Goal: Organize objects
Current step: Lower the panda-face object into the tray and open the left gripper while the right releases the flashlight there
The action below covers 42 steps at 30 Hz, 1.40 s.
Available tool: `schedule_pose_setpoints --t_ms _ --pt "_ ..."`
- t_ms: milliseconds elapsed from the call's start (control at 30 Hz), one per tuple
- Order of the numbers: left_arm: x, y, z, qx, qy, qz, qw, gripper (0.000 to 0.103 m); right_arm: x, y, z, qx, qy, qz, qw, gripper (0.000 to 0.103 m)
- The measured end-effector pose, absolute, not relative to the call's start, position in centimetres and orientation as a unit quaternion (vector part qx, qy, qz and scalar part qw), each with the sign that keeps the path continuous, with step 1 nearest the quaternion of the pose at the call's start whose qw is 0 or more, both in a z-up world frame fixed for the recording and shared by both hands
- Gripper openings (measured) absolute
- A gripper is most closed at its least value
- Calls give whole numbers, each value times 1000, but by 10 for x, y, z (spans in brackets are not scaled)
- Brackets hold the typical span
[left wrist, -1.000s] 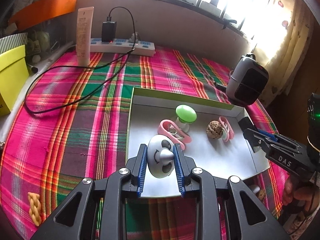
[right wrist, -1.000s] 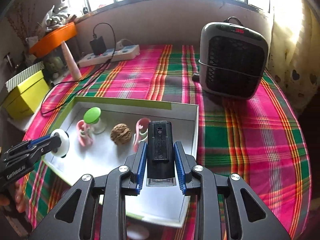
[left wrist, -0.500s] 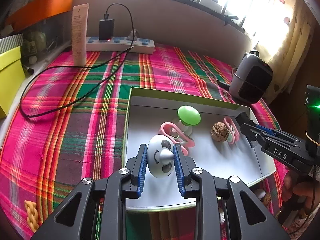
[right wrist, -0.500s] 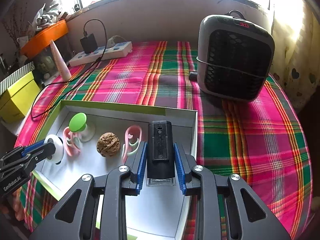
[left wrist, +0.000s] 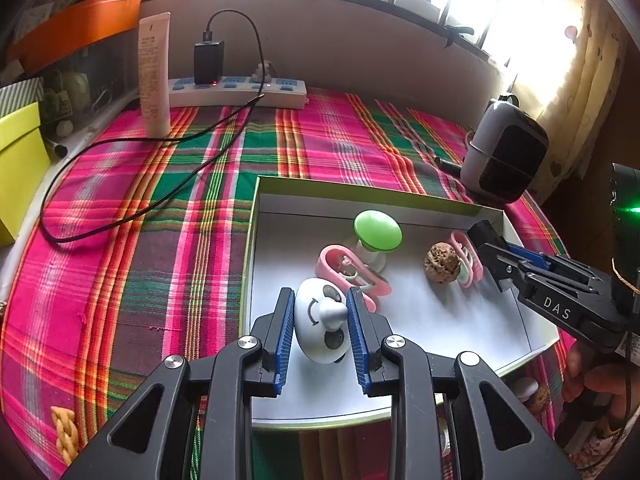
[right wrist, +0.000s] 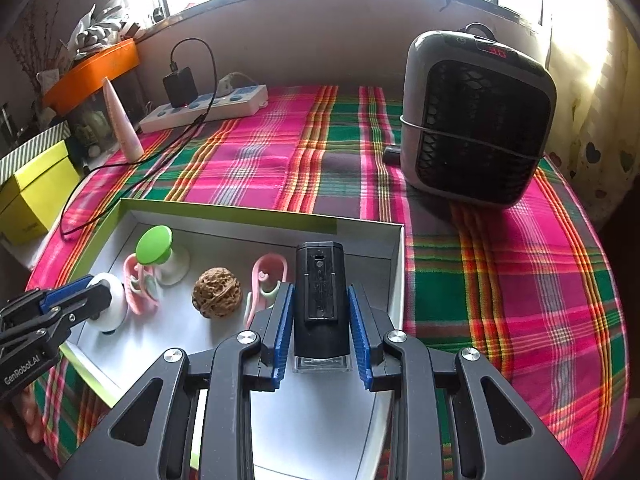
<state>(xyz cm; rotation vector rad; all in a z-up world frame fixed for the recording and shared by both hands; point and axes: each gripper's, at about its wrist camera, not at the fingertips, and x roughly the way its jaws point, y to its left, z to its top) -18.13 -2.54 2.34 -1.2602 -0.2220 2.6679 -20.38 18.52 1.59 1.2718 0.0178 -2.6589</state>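
Observation:
My left gripper is shut on a white panda-face toy, held over the near left part of the white tray. My right gripper is shut on a black box-shaped device, held over the tray's right side. Inside the tray lie a green mushroom-shaped toy, a pink clip, a walnut and a second pink clip. The right gripper also shows in the left wrist view, and the left gripper in the right wrist view.
A plaid cloth covers the table. A power strip with a black charger and cable, and a cream tube, stand at the back. A small heater stands back right. A yellow box sits far left. A braided snack lies near left.
Both grippers have moved slightly forward over the tray with their objects still held. The things in the tray have not moved.

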Motion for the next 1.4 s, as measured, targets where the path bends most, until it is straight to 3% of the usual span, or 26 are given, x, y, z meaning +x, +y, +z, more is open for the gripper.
schedule_pose_setpoints --t_ms 767,1067,1400 --pt "-180 -24 24 -425 -73 898 91 25 -199 183 17 426 2 -900 95 29" --pt "-177 -23 24 -423 -73 898 93 36 -196 183 21 420 2 -902 98 29" --pt "-168 -23 28 -421 -70 900 86 38 -186 180 24 414 4 -905 100 29"
